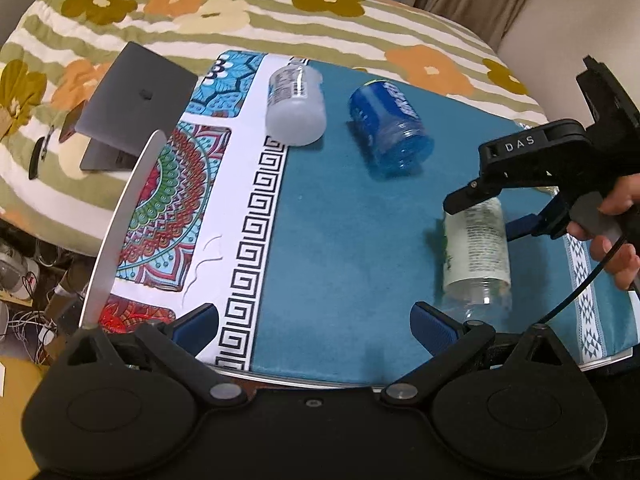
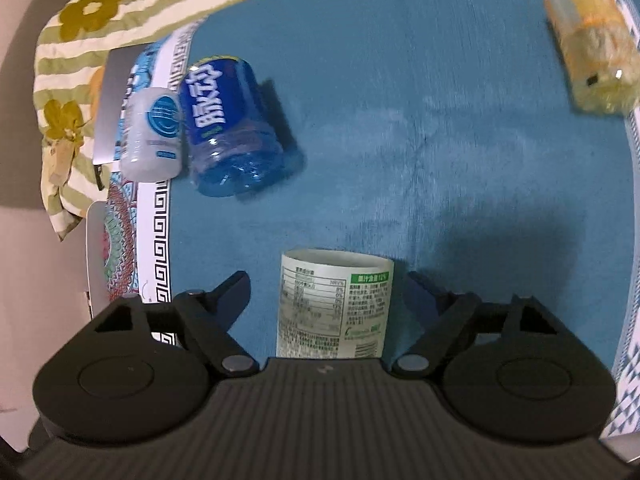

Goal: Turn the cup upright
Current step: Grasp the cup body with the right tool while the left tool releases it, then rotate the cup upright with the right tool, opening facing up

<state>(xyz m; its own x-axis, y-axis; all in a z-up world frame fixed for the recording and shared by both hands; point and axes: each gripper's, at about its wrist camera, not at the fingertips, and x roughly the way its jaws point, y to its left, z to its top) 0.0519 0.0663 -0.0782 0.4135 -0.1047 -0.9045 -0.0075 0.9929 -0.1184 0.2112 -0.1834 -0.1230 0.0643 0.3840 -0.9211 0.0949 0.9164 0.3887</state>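
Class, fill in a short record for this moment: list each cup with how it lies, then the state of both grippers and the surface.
white-label cup: on its side, between the open fingers of the right gripper, not clamped
blue cup: on its side, mid mat
frosted cup: on its side, beside the blue cup
yellow cup: on its side, far right corner, blurred
left gripper: open, empty, above the near edge
surface: teal mat with patterned border
cups upright: none
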